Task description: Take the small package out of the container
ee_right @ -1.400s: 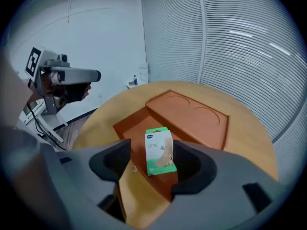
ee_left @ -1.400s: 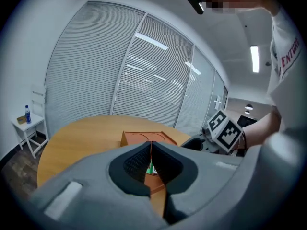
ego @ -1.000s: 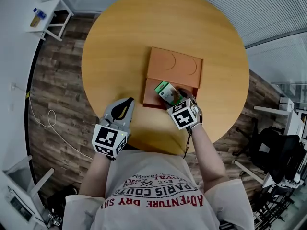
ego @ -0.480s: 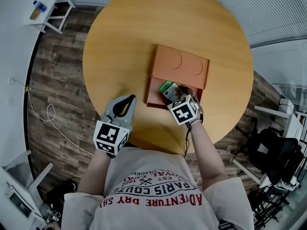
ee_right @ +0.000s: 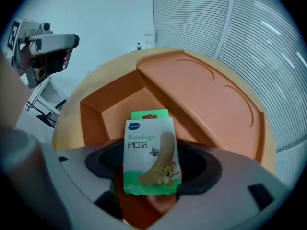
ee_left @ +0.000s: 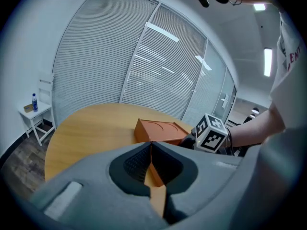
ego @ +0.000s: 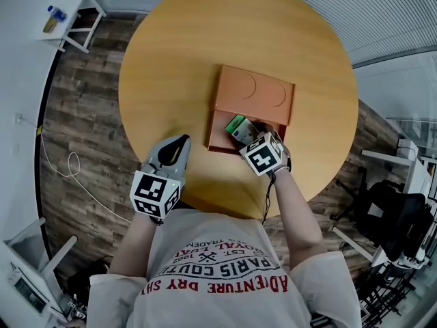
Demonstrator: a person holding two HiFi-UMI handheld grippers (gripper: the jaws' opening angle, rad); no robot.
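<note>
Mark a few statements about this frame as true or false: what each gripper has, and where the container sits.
1. The right gripper is shut on the bandage package. True.
2. The left gripper grips the container's wall. False: its jaws are together on nothing, and it is apart from the container, near the table's edge.
3. The container is blue. False: it is orange, with one open compartment and a flat covered part.
4. The container sits on a round wooden table. True.
</note>
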